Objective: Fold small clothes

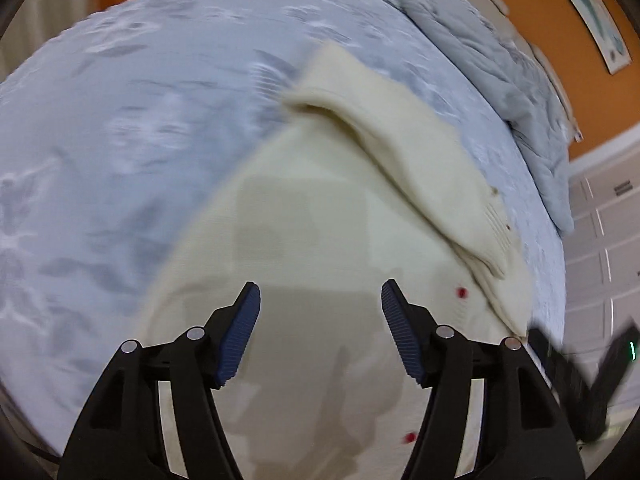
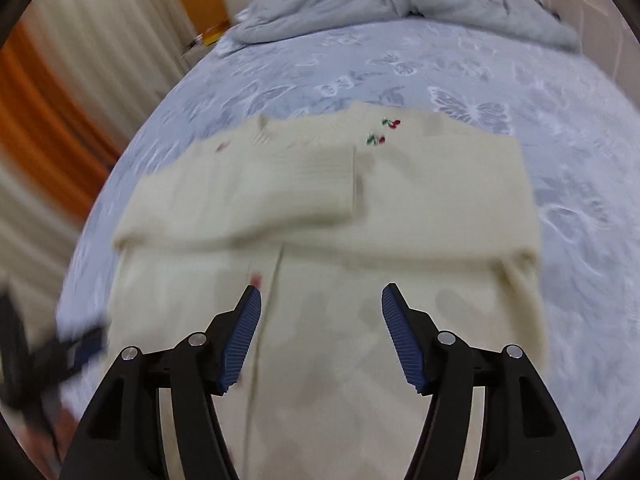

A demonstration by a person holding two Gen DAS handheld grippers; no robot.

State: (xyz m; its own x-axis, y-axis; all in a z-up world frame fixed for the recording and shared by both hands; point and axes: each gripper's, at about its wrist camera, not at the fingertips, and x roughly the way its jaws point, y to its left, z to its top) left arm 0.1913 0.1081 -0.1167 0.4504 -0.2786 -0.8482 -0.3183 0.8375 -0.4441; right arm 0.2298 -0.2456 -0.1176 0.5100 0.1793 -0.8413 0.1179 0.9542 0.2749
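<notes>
Both claws are released. In the left wrist view the left gripper [image 1: 321, 300] has its jaws spread wide, and between the blue ribbed pads [image 1: 240, 336] I see only the cloth lying below; nothing is pinched. The right gripper [image 2: 321, 300] is in the same condition, jaws apart and empty.

Under them lies the cream knitted cardigan [image 2: 340, 240], spread on the bed sheet with the butterfly pattern [image 2: 460, 80]. One sleeve [image 2: 260, 200] is laid across the body, its ribbed cuff ending near the middle, close to the small cherry embroidery [image 2: 384, 130]. I judge it lies this way because the sleeves must come inside first, so that the body becomes a plain rectangle for the later folds. The free jaws fit this reading: the sleeve rests by its own weight and needs no holding.

Relative to the right claw, the garment is directly below and ahead, with the button placket running just beside its left finger. For the left claw, the body is below the fingertips, the folded sleeve [image 1: 400, 152] lies ahead and to the right, and two red buttons [image 1: 462, 292] sit beside the right finger. A crumpled grey duvet [image 2: 400, 4] stays at the far end of the bed, well apart from the cardigan.
</notes>
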